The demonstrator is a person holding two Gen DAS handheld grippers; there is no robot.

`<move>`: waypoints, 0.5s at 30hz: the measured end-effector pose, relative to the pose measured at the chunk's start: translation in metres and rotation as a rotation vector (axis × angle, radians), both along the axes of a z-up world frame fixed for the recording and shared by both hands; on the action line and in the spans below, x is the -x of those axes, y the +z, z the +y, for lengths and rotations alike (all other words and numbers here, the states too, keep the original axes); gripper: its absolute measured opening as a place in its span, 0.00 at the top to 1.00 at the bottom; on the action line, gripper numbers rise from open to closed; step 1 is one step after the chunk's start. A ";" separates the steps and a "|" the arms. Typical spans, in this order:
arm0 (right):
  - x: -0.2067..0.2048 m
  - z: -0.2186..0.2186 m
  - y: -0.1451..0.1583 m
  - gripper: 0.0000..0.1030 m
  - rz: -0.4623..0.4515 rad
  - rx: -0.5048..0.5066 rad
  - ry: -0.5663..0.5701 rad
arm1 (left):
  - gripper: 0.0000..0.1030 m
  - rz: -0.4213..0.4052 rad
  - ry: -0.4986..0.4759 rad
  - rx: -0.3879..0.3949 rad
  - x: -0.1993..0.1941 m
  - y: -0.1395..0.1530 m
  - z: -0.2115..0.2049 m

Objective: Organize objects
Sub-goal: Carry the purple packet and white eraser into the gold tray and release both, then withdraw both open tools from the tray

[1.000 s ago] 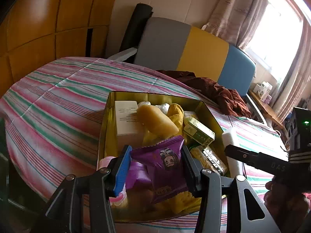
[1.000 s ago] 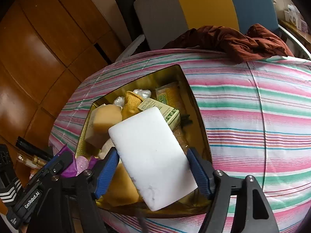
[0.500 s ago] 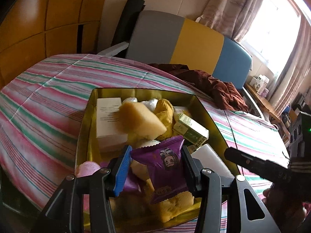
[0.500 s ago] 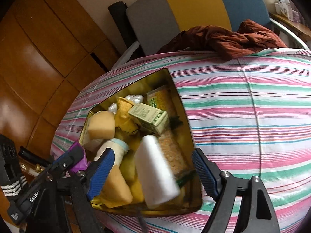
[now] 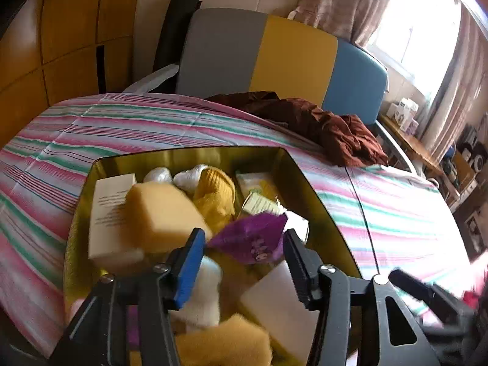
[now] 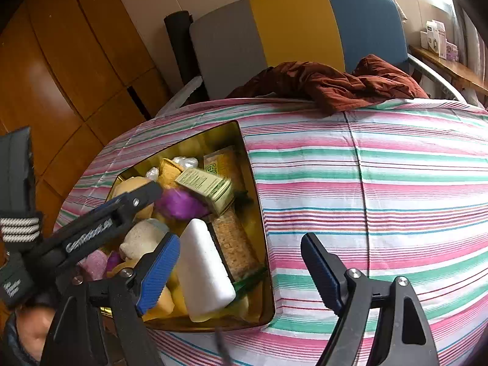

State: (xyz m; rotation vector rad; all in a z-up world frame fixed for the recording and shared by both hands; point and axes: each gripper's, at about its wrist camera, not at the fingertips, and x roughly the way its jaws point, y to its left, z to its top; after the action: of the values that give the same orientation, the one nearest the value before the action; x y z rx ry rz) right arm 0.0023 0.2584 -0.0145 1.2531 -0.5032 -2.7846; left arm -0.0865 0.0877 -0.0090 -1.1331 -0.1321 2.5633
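Clutter fills a gold tin (image 5: 320,201) that sits on a bed covered with a pink, green and white striped sheet (image 6: 381,183). The left gripper (image 5: 244,251) hovers over the near half of the tin with a purple snack packet (image 5: 253,238) between its fingers; the packet is tilted and blurred, and I cannot tell whether the fingers press on it or only frame it. The right gripper (image 6: 241,262) is spread wide and holds nothing, poised above the tin's near right corner and the sheet beside it. A white foam block (image 6: 204,268) lies inside the tin at its near right, just beside the blue pad of the right gripper's left finger (image 6: 158,271), leaning on the items under it. Around it in the tin are a yellow sponge (image 5: 161,213), a cream carton (image 5: 106,213), a mustard knitted item (image 5: 216,195), a green-printed small box (image 6: 210,190) and a cracker pack (image 6: 235,244). Beyond the tin a dark red garment (image 6: 329,85) lies crumpled at the far edge of the bed, against a grey, yellow and blue headboard (image 6: 296,27).
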 end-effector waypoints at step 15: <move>-0.001 -0.014 0.000 0.19 0.001 -0.066 0.032 | 0.34 0.056 0.048 0.043 -0.026 0.003 -0.025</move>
State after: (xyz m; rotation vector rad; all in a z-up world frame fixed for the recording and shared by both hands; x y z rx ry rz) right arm 0.0028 0.2448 -0.0141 1.2598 -0.3903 -2.7970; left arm -0.0604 0.0625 -0.0058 -1.0853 -0.0926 2.6495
